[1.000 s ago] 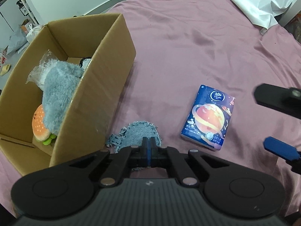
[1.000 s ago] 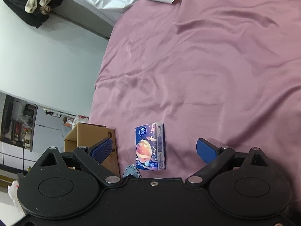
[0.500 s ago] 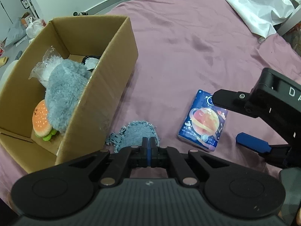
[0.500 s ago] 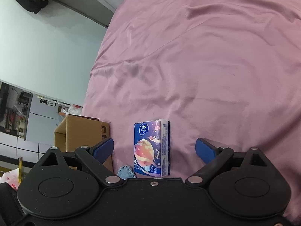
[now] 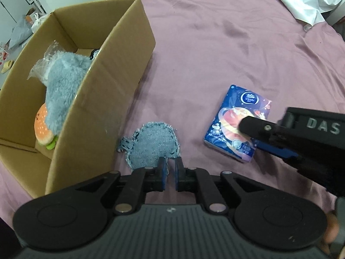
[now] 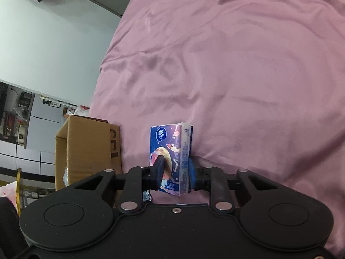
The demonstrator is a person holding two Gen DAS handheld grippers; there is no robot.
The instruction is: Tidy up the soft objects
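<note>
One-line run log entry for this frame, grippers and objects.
right gripper: shut on tissue pack | left gripper: opening, nothing between, over denim patch | box: holds plush toys | pack on bed

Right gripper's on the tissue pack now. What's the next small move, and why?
Probably lift it straight up. The right gripper has its pads pressed on both sides of the tissue pack, which lies on the bedsheet; the cardboard box stands open.

Dark-blue planet-print tissue pack (image 5: 236, 122), frayed denim-blue patch (image 5: 152, 144), mauve-pink bedsheet (image 5: 215, 49)
</note>
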